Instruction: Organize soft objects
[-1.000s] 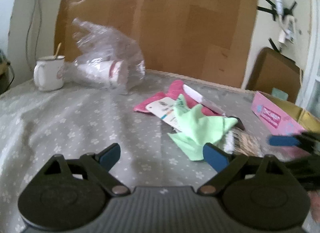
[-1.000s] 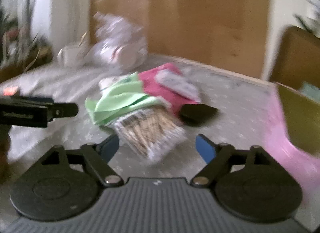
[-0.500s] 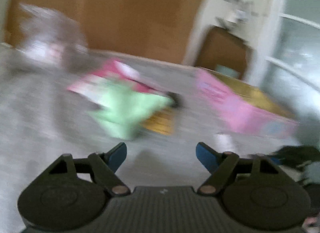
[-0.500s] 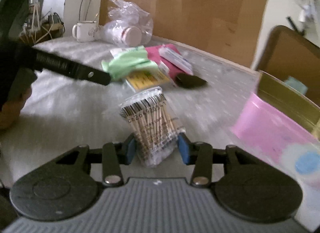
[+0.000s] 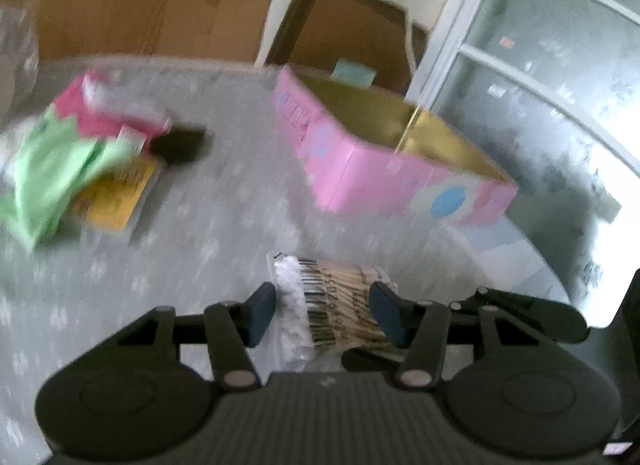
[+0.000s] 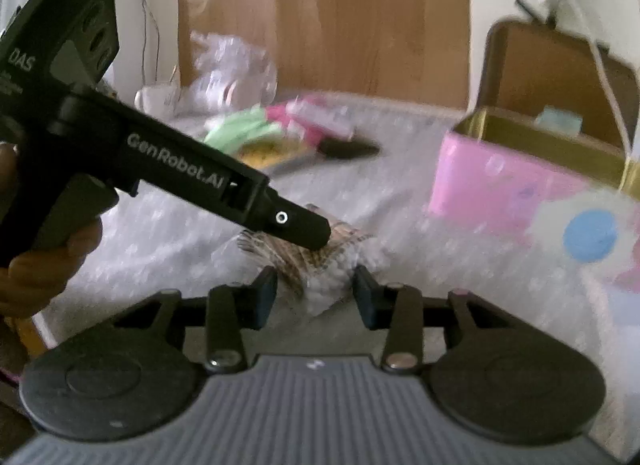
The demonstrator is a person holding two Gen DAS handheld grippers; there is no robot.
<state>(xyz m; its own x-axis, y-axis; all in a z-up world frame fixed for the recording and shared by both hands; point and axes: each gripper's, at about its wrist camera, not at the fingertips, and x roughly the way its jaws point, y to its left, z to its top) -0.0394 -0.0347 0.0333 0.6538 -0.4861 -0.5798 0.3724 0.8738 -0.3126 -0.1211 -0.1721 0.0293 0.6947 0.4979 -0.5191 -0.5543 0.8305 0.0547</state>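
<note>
A clear bag of cotton swabs (image 5: 332, 301) with a barcode sits between the pads of my left gripper (image 5: 324, 315), which stands around the bag. My right gripper (image 6: 316, 293) holds the bag's white end (image 6: 328, 281) between its pads. The left gripper's black finger (image 6: 296, 225) lies across the bag in the right wrist view. A pink box (image 5: 384, 169) with a gold inside stands open to the right. A green cloth (image 5: 52, 165) and a pink cloth (image 5: 80, 101) lie in a pile at far left.
A yellow packet (image 5: 116, 197) and a black object (image 5: 180, 143) lie by the cloths on the grey flowered tablecloth (image 5: 208, 249). A white mug (image 6: 154, 99) and a crumpled plastic bag (image 6: 228, 65) stand at the back. A brown chair (image 5: 352, 29) stands behind the box.
My left gripper has swung right from the cloth pile to the swab bag and narrowed around it. My right gripper still has the bag, now held nearer the pink box.
</note>
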